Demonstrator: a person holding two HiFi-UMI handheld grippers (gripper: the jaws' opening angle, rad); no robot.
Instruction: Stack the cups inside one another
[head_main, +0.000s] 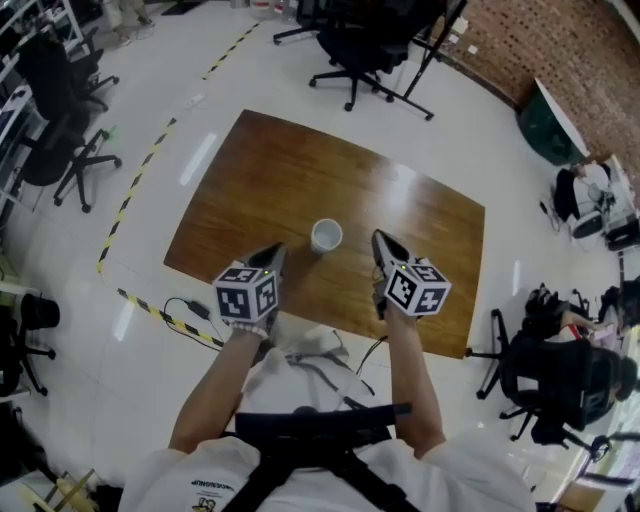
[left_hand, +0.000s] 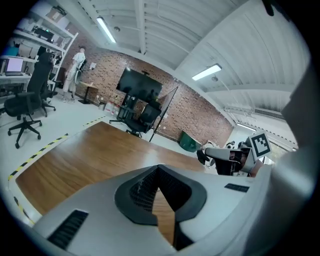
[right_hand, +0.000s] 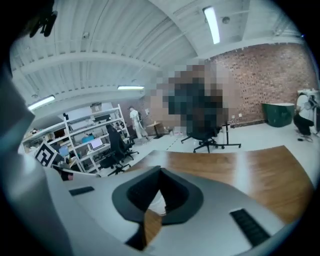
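Left gripper (head_main: 276, 250) and right gripper (head_main: 381, 241) both closed, empty (stack looks done), so a careless swing could tip cups (head_main: 326, 235) just ahead between them on bench (head_main: 260, 170).

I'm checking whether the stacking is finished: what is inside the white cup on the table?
The cup stands upright on the wooden table. Its open mouth shows only a white inside. It is too small to tell whether other cups are nested in it, and its wall hides the bottom.

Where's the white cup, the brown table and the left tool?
white cup (head_main: 326, 235), head view, middle of its opening.
brown table (head_main: 300, 170), head view, bare wood top.
left tool (head_main: 278, 249), head view, at its tips.
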